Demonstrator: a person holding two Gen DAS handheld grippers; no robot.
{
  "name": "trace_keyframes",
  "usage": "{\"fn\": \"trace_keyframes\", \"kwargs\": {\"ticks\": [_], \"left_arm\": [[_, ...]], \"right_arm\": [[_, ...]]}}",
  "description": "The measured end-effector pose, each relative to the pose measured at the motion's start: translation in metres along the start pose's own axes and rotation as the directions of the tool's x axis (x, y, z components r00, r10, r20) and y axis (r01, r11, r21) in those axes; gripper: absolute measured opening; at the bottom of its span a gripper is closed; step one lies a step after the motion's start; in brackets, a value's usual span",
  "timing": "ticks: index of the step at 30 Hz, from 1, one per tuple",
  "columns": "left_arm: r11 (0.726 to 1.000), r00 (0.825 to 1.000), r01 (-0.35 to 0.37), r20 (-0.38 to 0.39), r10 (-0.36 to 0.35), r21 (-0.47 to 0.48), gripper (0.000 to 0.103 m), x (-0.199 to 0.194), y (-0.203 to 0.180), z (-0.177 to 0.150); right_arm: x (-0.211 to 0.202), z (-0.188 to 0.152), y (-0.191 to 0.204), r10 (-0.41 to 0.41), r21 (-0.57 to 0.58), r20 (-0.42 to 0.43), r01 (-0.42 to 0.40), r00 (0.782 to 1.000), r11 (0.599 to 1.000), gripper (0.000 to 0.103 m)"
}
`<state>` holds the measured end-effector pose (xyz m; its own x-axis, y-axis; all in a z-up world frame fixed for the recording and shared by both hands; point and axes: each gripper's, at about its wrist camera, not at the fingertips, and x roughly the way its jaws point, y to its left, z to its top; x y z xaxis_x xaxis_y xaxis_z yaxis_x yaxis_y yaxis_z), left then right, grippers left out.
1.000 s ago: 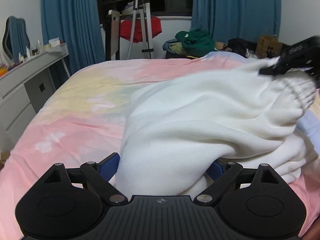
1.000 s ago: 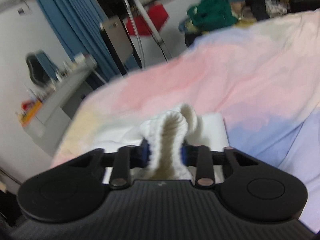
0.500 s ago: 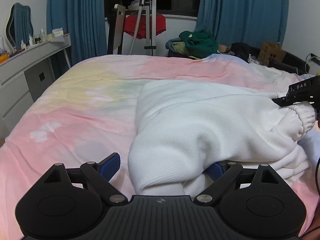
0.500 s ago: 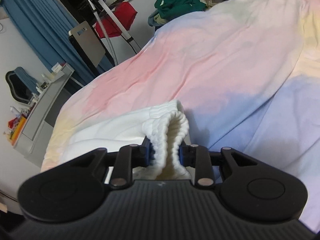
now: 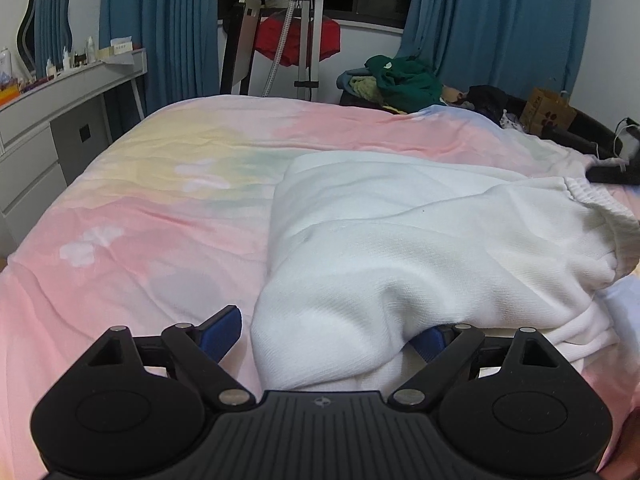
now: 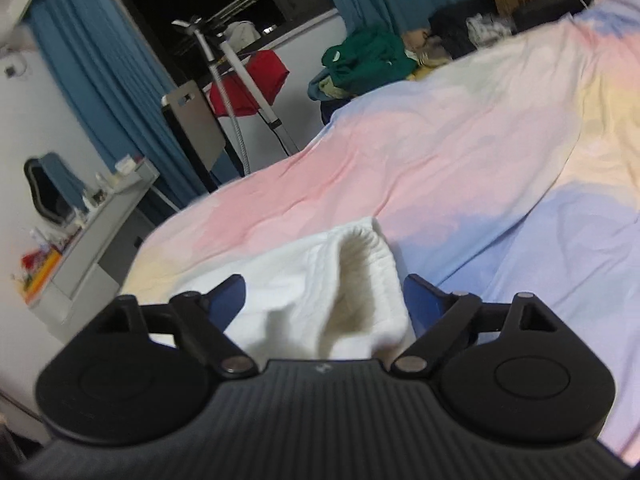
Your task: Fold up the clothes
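A white knit garment (image 5: 420, 248) lies folded over on the pastel bed cover (image 5: 160, 216). Its ribbed cuff end (image 5: 600, 204) rests at the right. My left gripper (image 5: 324, 332) is open, with a fold of the white cloth lying loose between its blue pads. My right gripper (image 6: 324, 300) is open too; the ribbed cuff (image 6: 360, 264) lies loose between its spread pads. The right gripper also shows as a dark shape at the right edge of the left wrist view (image 5: 616, 172).
A white dresser (image 5: 48, 120) with bottles stands left of the bed. A garment steamer stand (image 5: 304, 40) and red cloth are beyond the bed's far edge. A pile of green clothes (image 5: 400, 80) and a cardboard box (image 5: 548, 112) sit at the far right.
My right gripper has opened and let go of the ribbed cuff, which now lies on the bed. The garment has come down flat onto the bed. My left gripper stays open.
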<state>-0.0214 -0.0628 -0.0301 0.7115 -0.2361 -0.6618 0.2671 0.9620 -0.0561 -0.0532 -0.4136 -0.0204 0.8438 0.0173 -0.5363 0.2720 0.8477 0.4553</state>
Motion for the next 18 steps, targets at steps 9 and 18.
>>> {"fn": "trace_keyframes", "kwargs": {"ticks": [9,18], "left_arm": [[0.999,1.0,0.009,-0.013,-0.01,-0.053,0.089,-0.004,0.003,-0.001],[0.989,0.998,0.04,-0.032,-0.045,-0.139,0.089,-0.01,0.016,-0.001]], "right_arm": [[0.019,-0.016,-0.012,0.022,0.077,-0.179,-0.008,0.984,0.997,0.088],[-0.011,-0.019,0.013,0.021,-0.029,-0.08,-0.023,0.997,0.999,0.052]]}}
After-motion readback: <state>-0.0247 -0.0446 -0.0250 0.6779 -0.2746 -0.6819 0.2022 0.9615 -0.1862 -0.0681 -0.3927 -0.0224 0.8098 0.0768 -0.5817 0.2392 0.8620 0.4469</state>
